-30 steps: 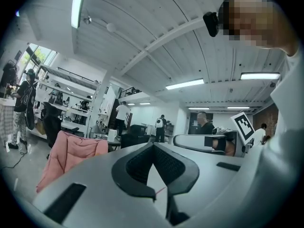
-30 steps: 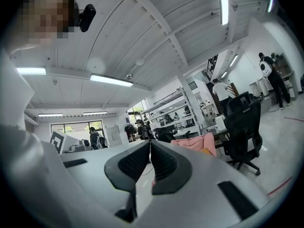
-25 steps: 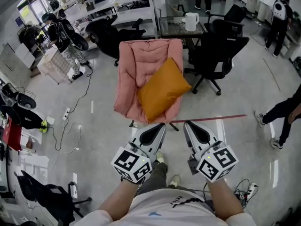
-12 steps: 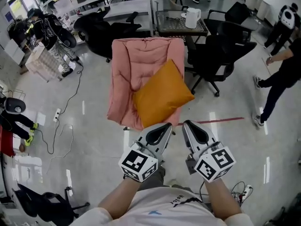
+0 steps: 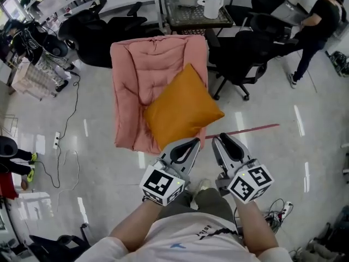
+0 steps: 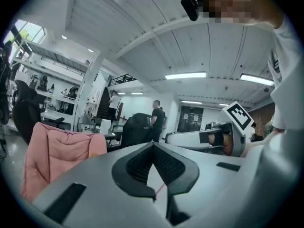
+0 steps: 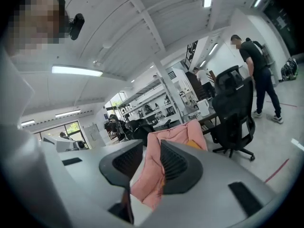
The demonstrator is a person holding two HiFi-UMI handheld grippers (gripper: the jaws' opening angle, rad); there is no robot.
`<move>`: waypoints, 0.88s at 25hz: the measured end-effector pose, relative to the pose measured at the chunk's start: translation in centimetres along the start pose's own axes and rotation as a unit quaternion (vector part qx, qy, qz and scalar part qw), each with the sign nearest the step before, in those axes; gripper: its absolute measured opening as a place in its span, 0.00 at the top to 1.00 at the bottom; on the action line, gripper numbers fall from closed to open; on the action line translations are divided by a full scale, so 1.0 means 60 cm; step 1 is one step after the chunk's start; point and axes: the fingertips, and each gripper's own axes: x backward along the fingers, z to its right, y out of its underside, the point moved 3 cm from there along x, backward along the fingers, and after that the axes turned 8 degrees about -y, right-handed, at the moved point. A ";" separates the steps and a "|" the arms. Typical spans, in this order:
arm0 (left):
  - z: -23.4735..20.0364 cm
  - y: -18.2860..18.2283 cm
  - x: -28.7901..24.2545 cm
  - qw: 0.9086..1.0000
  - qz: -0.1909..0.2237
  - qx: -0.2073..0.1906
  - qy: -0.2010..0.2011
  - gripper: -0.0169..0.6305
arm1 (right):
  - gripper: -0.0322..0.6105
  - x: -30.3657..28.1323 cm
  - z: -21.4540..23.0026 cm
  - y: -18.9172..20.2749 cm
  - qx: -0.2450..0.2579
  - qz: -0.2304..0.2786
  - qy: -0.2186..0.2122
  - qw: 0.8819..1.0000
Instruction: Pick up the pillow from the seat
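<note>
Pink chair [image 5: 143, 72] nearer on glossy floor [image 5: 101, 171]

At the far edge of the glossy pale grey floor [image 5: 109, 168], a dark mesh-topped metal table [image 5: 185, 16] with a white plastic jug [image 5: 210, 5] upright near its right edge, and black wheeled office chairs [image 5: 242, 59] just beside it on both sides. Across the floor's right half, a thin red tape line [image 5: 256, 129]; along its left edge, a loose black cable [image 5: 70, 111] and a white power strip [image 5: 56, 141]. Toward the far right corner, a person in black clothes [image 5: 313, 29], standing well apart from the table.
</note>
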 end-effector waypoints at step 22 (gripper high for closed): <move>-0.110 0.112 -0.327 0.995 -0.066 0.016 -0.076 0.96 | 0.48 -0.165 0.461 0.156 -0.092 -0.187 0.004 0.978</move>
